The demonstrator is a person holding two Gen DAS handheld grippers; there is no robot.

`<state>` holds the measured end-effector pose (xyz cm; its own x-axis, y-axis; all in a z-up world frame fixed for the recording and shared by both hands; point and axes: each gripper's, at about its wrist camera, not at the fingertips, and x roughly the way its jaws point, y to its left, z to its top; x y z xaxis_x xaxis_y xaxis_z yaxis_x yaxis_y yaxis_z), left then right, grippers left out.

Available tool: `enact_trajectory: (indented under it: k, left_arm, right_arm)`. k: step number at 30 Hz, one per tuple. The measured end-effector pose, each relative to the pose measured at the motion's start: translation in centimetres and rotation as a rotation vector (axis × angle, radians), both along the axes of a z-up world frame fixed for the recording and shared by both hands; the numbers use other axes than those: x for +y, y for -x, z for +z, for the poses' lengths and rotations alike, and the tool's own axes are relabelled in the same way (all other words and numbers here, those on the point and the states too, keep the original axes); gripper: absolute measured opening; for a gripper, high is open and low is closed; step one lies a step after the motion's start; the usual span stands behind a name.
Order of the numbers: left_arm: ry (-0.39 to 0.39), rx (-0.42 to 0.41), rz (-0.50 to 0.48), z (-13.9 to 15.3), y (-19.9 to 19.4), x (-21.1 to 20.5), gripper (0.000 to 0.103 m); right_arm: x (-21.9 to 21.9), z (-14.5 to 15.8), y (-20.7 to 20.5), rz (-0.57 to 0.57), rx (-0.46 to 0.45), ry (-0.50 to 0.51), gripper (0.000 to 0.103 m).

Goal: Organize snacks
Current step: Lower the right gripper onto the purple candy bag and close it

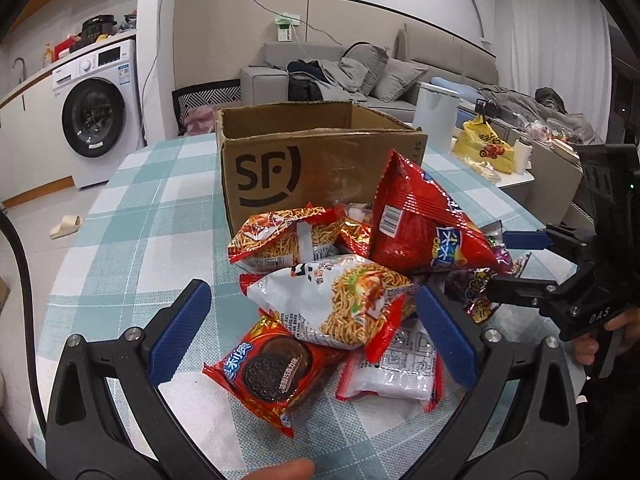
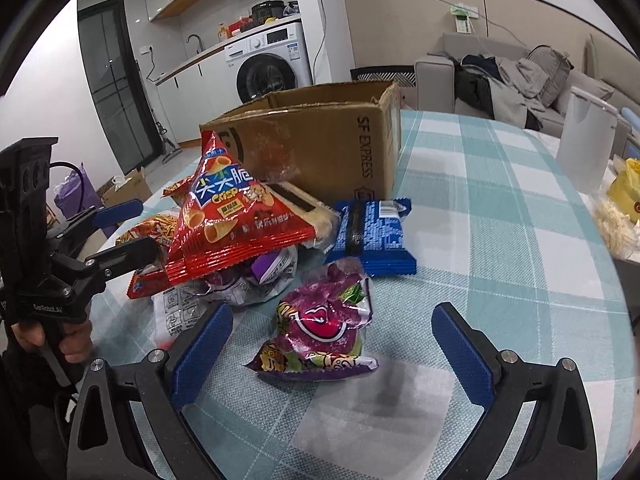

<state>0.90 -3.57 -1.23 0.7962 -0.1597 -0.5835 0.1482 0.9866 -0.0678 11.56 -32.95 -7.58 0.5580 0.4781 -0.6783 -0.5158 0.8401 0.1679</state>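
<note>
While both grippers gape, snack pile (image 1: pixel 340 280) abuts box (image 1: pixel 312 168); tablecloth (image 2: pixel 500 240) bare rightward.

Left black two-finger gripper with blue pads (image 1: pixel 308 336): jaws spread wide, lower centre of its own view. Right black two-finger gripper with blue pads (image 2: pixel 332 344): jaws likewise wide apart, lower centre. Bare hand (image 2: pixel 74 342) grips left handle, lower left.
</note>
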Motion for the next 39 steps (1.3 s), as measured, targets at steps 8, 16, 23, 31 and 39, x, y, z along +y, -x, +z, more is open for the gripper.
enact_trajectory:
  k: [8,16,23,31,39]
  left_arm:
    - [0.078,0.071,-0.019,-0.7,-2.1,0.6,0.102]
    - [0.046,0.116,-0.059,-1.7,-3.7,-0.5,0.101]
    - [0.08,0.12,-0.077,-2.0,-4.2,-0.7,0.088]
    - [0.104,0.127,-0.102,-2.6,-4.4,-0.2,0.055]
    - [0.118,0.115,-0.11,-2.7,-4.1,0.5,0.039]
  right_arm:
    - [-0.1,-1.1,-1.0,0.017,0.087,-0.04,0.092]
    - [0.1,-1.6,-1.6,0.027,0.13,-0.052,0.08]
    - [0.0,-1.6,-1.7,0.034,0.139,-0.06,0.073]
    - [0.4,-1.7,-1.3,0.051,0.149,-0.055,0.069]
    - [0.5,-1.8,-1.4,0.054,0.154,-0.054,0.068]
